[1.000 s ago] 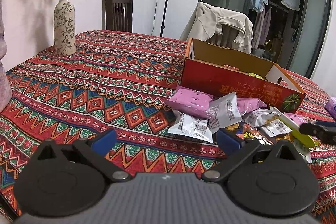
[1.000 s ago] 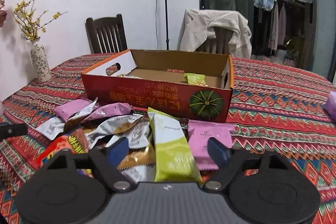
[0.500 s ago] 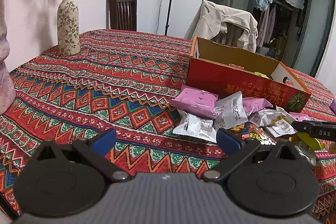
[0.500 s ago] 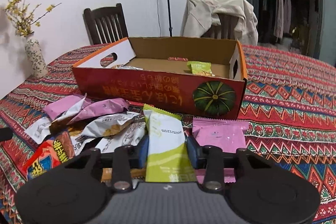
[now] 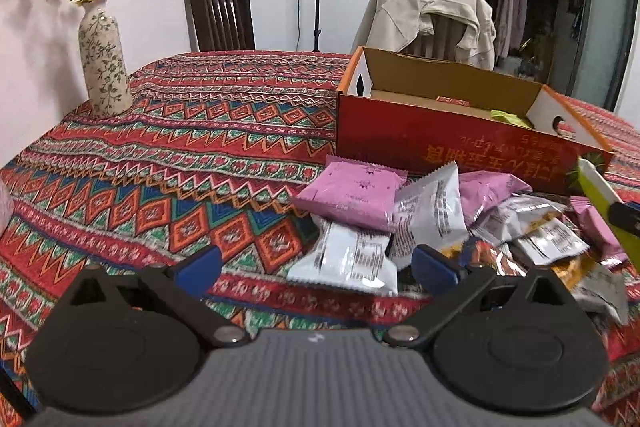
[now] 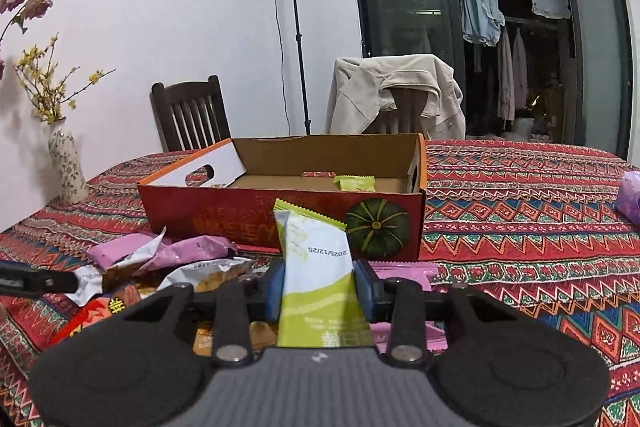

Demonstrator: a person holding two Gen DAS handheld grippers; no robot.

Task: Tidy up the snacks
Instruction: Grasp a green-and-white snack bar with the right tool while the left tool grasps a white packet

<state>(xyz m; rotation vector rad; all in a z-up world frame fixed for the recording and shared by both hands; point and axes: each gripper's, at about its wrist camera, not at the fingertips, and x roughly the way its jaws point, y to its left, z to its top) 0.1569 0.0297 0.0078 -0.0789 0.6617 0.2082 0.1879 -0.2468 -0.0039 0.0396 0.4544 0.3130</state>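
My right gripper (image 6: 320, 287) is shut on a green-and-white snack packet (image 6: 316, 259) and holds it tilted up above the snack pile, in front of the red cardboard box (image 6: 248, 223). The packet also shows at the right edge of the left wrist view (image 5: 600, 195). The box (image 5: 400, 139) is open and holds a green packet (image 6: 355, 183) and a few others. My left gripper (image 5: 316, 263) is open and empty, low over the tablecloth, left of the pile of pink, white and orange packets (image 5: 400, 211).
A patterned cloth (image 5: 180, 155) covers the table. A flowered vase (image 5: 103, 63) stands at the far left. Two chairs (image 6: 188, 115) stand behind the table, one draped with a beige jacket (image 6: 396, 91). A purple object (image 6: 630, 195) lies at the right edge.
My right gripper closed on the green-and-white packet and lifted it off the pile. My left gripper stayed open and shifted slightly toward the pile.
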